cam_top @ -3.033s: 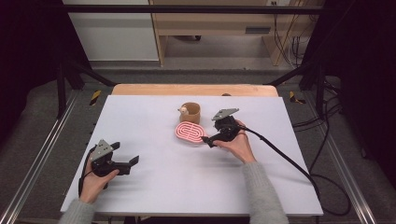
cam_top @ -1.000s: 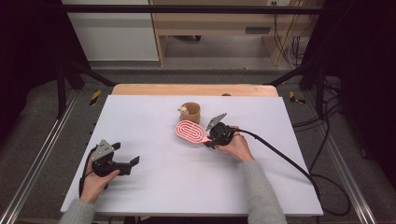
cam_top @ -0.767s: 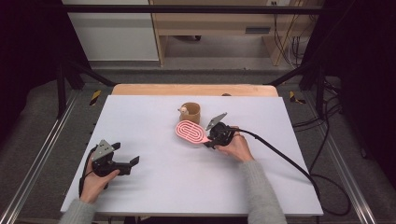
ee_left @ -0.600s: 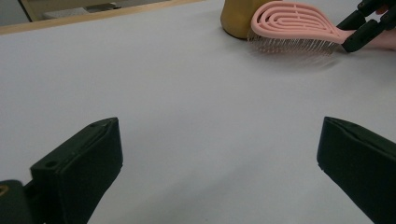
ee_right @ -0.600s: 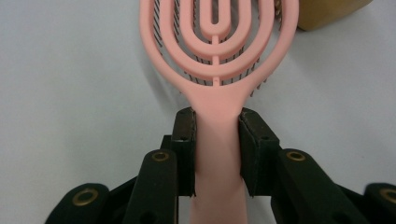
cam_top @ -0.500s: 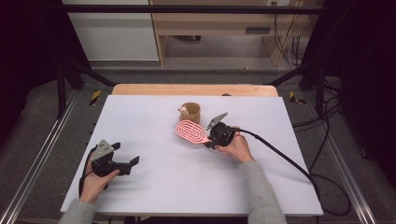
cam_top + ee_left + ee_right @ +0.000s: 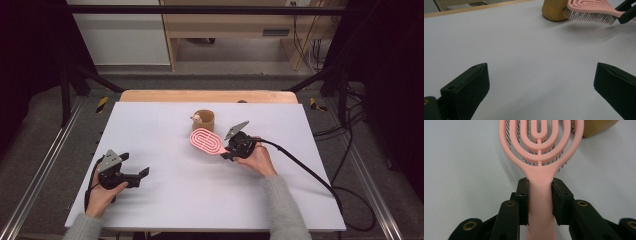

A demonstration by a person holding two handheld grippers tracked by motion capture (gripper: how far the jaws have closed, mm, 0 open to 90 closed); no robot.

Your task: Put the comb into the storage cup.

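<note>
A pink vented hairbrush (image 7: 206, 141) hangs just above the white table, bristles down, its head beside a tan cup (image 7: 204, 120). My right gripper (image 7: 230, 150) is shut on the brush handle; in the right gripper view both pads (image 7: 522, 195) press the handle (image 7: 540, 202) from either side. The left gripper view shows the brush (image 7: 594, 8) lifted off the surface, with its shadow below and the tan cup (image 7: 554, 10) behind. My left gripper (image 7: 142, 175) rests at the front left of the table, jaws wide apart with nothing between them (image 7: 541, 82).
The white table top (image 7: 165, 200) has a wooden strip (image 7: 207, 96) along its far edge. A small pale object (image 7: 196, 118) sticks to the cup's left side. The right gripper's black cable (image 7: 305, 170) trails off the table's right edge.
Since three seconds ago my right gripper has shifted slightly down and left with the brush. Over the last second nothing visibly moves. The left gripper stays put.
</note>
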